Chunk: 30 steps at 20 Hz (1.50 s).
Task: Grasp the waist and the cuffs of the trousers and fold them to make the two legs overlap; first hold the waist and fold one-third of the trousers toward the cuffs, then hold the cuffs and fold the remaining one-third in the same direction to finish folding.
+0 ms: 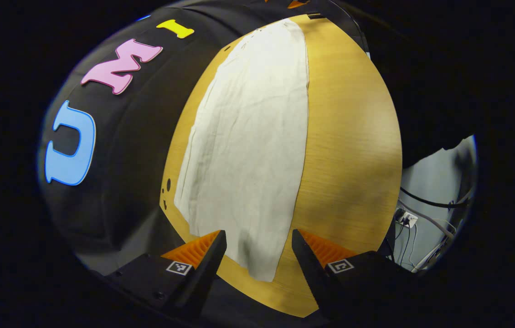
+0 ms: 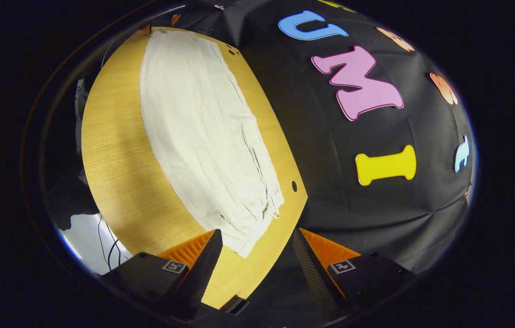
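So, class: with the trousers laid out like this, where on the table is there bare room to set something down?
The widest bare strip of table runs along the trousers, between the cloth's long edge and the table's open edge. On the booth-wall side only a thin sliver stays bare. The near ends are crowded: each open gripper, left gripper and right gripper, hangs there.

The off-white woven cloth trousers [image 1: 248, 150] look matt, soft and finely creased. The round light wooden table [image 1: 348, 150] under them shows fine straight grain, smooth with a faint satin sheen.
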Motion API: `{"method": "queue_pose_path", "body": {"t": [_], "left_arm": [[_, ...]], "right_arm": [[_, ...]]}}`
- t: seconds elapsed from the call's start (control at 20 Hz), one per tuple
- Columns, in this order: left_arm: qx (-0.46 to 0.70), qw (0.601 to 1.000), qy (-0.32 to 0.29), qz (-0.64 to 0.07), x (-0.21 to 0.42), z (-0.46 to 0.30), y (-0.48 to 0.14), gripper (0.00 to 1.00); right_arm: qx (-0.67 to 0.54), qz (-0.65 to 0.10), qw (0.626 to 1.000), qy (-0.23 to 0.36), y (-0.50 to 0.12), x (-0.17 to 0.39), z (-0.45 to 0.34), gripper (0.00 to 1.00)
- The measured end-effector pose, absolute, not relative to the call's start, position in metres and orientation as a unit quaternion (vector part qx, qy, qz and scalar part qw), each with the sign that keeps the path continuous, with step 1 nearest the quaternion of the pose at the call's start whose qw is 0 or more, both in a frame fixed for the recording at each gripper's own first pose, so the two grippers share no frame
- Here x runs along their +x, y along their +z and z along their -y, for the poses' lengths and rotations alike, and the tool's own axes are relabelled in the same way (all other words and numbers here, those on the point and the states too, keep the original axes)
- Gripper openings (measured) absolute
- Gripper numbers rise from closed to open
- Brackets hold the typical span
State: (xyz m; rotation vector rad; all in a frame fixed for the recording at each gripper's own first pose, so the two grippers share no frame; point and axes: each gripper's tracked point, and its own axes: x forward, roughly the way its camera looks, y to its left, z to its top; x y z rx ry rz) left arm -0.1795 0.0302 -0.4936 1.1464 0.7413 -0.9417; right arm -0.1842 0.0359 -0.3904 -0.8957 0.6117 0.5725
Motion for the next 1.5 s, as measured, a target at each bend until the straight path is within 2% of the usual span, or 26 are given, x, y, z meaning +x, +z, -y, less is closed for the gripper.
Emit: {"method": "queue_pose_path", "body": {"t": [0.3, 0.45, 0.6, 0.65, 0.7, 0.75, 1.0, 1.25, 1.4, 1.5], "left_arm": [[0.532, 0.657, -0.416, -0.336, -0.140, -0.024, -0.509, 0.86], [0.535, 0.651, -0.407, -0.354, -0.122, -0.025, -0.518, 0.74], [0.532, 0.638, -0.414, -0.372, -0.117, -0.016, -0.529, 0.53], [0.536, 0.634, -0.415, -0.372, -0.117, -0.014, -0.530, 0.29], [0.541, 0.633, -0.414, -0.367, -0.115, -0.011, -0.533, 0.21], [0.547, 0.633, -0.410, -0.363, -0.114, -0.014, -0.534, 0.09], [0.583, 0.635, -0.382, -0.334, -0.106, -0.013, -0.536, 0.06], [0.576, 0.634, -0.375, -0.353, -0.107, -0.013, -0.536, 0.05], [0.572, 0.634, -0.374, -0.362, -0.108, -0.013, -0.537, 0.05], [0.569, 0.635, -0.372, -0.367, -0.108, -0.012, -0.537, 0.06]], "right_arm": [[-0.421, -0.302, 0.808, 0.281, -0.418, -0.184, -0.024, 0.97], [-0.422, -0.310, 0.801, 0.291, -0.432, -0.184, -0.019, 0.97], [-0.424, -0.314, 0.793, 0.305, -0.445, -0.180, -0.017, 0.97], [-0.425, -0.314, 0.790, 0.309, -0.449, -0.178, -0.017, 0.97], [-0.426, -0.315, 0.788, 0.314, -0.454, -0.176, -0.017, 0.97], [-0.425, -0.316, 0.785, 0.321, -0.459, -0.174, -0.018, 0.97], [-0.442, -0.319, 0.753, 0.367, -0.491, -0.171, -0.023, 0.97], [-0.455, -0.321, 0.730, 0.397, -0.520, -0.159, -0.033, 0.97], [-0.460, -0.307, 0.726, 0.409, -0.528, -0.146, -0.044, 0.93], [-0.473, -0.299, 0.718, 0.413, -0.535, -0.137, -0.048, 0.82]]}}
